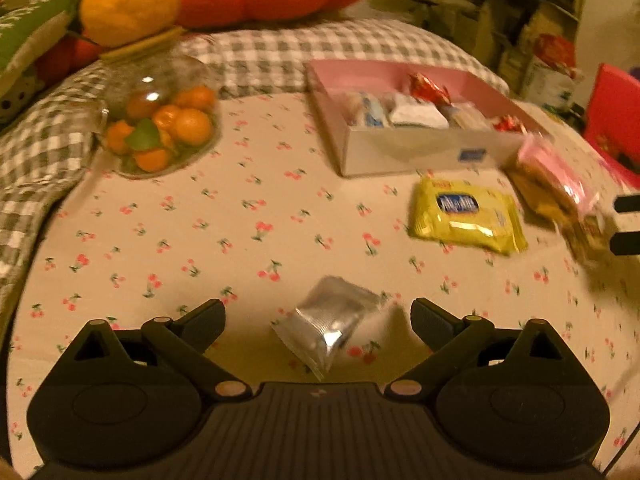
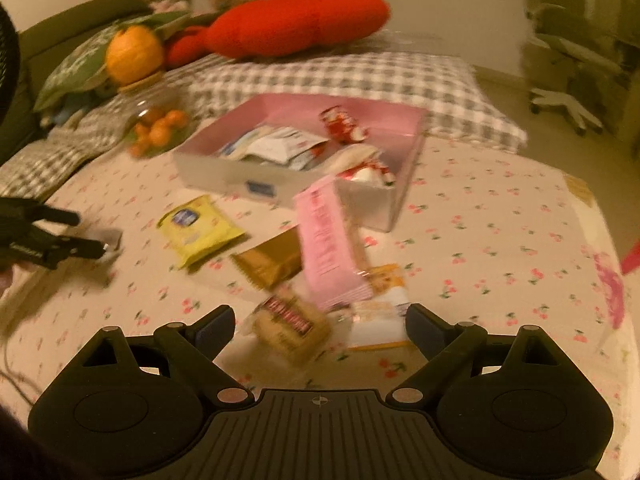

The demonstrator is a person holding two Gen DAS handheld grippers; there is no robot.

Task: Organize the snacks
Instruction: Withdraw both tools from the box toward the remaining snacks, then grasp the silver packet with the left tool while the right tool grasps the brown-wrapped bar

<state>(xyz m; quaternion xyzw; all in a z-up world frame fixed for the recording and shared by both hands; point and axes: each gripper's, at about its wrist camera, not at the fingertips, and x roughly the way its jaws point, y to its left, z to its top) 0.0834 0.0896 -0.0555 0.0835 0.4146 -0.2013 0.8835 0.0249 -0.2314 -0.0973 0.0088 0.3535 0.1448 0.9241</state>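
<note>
Silver foil catches our eye first: a small silver packet [image 1: 332,326] lies on the cherry-print sheet [image 1: 240,240] between the spread fingers of our left gripper [image 1: 318,322], and neither pad touches it. Our right gripper [image 2: 320,326] stands just as wide over a loose heap of snacks: a tan biscuit pack [image 2: 290,328] sits between its fingers without contact, and a white-and-orange packet [image 2: 380,320] lies just beside the right finger. A long pink packet [image 2: 328,244] leans across a gold wrapper [image 2: 270,262] behind them. A yellow packet [image 1: 466,216] lies flat between the two grippers. Toward the far edge of the sheet stands an open box [image 2: 280,182] with a pink inside, already holding several wrapped snacks, red ones among them. Near the far left corner a glass jar [image 1: 156,128] of small oranges carries a large orange fruit [image 1: 128,0] on its lid, and a red cushion [image 2: 296,26] rests on the checked pillow [image 2: 360,80] behind.
</note>
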